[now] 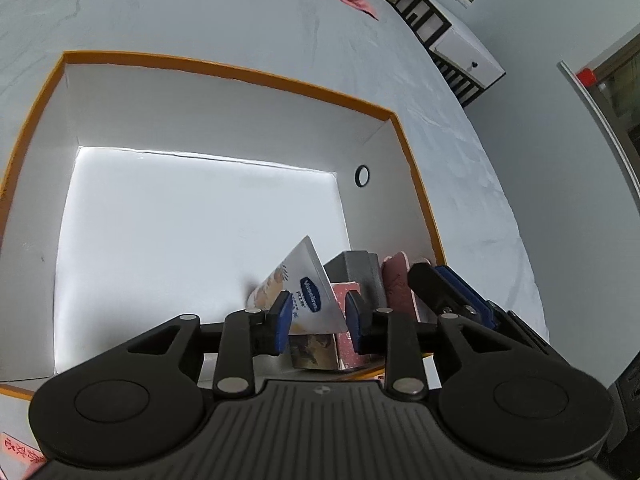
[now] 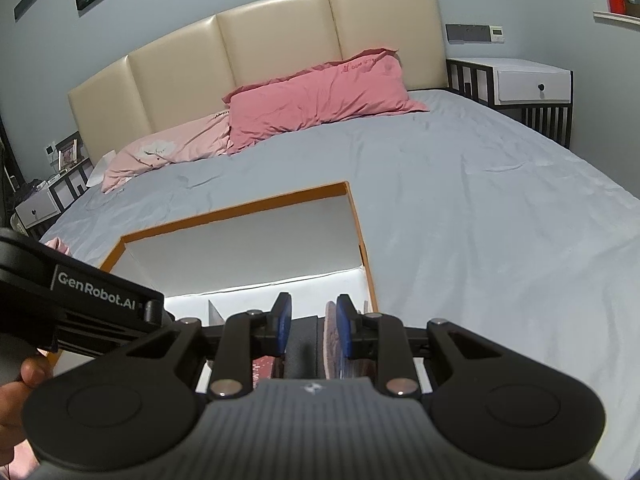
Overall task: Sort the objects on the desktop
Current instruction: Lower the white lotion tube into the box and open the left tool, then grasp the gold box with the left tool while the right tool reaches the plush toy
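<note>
Orange-rimmed box [image 1: 256, 76], floor mostly bare

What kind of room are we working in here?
A bedroom, it seems: the box sits on a made bed with pink pillows, a padded headboard behind, and a nightstand beside it.

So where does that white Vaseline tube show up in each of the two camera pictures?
Left wrist view: the Vaseline tube leans tilted in the near right corner of the box, between the left claw pads.
Right wrist view: only a grey pointed tip that may be the tube, low and left of centre.
Shared landmark: the box's orange rim.
</note>
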Demonstrator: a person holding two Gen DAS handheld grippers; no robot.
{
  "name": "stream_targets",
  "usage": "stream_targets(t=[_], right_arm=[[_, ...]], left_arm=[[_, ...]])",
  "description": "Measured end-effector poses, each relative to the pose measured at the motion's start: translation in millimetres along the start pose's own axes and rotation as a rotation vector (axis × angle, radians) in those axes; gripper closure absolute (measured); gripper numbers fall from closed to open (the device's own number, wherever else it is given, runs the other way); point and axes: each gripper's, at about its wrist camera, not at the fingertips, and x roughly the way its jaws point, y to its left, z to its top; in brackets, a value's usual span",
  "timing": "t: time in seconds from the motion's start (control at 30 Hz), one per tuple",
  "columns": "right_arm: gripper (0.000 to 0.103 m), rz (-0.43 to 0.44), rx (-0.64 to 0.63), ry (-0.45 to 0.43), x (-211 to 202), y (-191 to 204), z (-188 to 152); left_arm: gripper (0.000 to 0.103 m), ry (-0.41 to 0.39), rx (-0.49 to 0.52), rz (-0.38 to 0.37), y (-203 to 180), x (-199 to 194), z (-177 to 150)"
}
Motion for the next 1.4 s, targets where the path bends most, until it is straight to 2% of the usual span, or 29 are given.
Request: stream_targets(t=[0.13, 0.3, 0.33, 0.37, 0.47, 0.57, 0.6, 0.7, 0.87, 0.9, 0.97, 1.03, 1.17, 1.4], right_arm=[[0.077, 0.004, -0.018, -0.030, -8, 3, 0], [0.077, 0.065, -0.055, -0.090, -30, 11, -3], [0.075, 0.078, -0.066, -0.099, -35, 14, -4], [0.068, 0.095, -0.082, -0.107, -41, 17, -7], [0.065, 0.144, -0.142, -0.124, -58, 27, -17], [0.064, 0.175, -0.194, -0.102, -68, 35, -29], [0.064, 0.186, -0.207, -0.087, -70, 37, -33], [0.065, 0.189, -0.254, -0.019, -70, 43, -48], [0.067, 0.193, -0.327, 0.111, -62, 51, -73], [0.070, 0.177, -0.341, 0.121, -59, 52, -77], [0.086, 0.124, -0.374, 0.144, -52, 55, -84], [0.086, 0.109, -0.371, 0.160, -46, 56, -85], [0.087, 0.131, -0.354, 0.198, -32, 58, -86], [0.087, 0.227, -0.347, 0.262, -15, 64, -93]], left_arm=[[0.071, -0.060, 0.022, -0.001, -5, -18, -3], [0.071, -0.140, 0.111, 0.033, -20, -57, -16], [0.071, -0.145, 0.124, 0.042, -22, -65, -20], [0.071, -0.153, 0.132, 0.046, -23, -72, -24], [0.071, -0.169, 0.132, 0.061, -21, -90, -41], [0.071, -0.157, 0.100, 0.084, -12, -101, -59], [0.067, -0.151, 0.082, 0.096, -8, -101, -65], [0.044, -0.138, 0.018, 0.138, 6, -95, -78], [0.042, -0.087, -0.062, 0.193, 18, -69, -93], [0.041, -0.077, -0.072, 0.195, 19, -62, -94], [0.040, -0.068, -0.091, 0.211, 21, -49, -94], [0.040, -0.070, -0.107, 0.218, 24, -40, -96], [0.038, -0.052, -0.147, 0.225, 28, -24, -95], [0.037, -0.004, -0.154, 0.257, 28, -5, -91]])
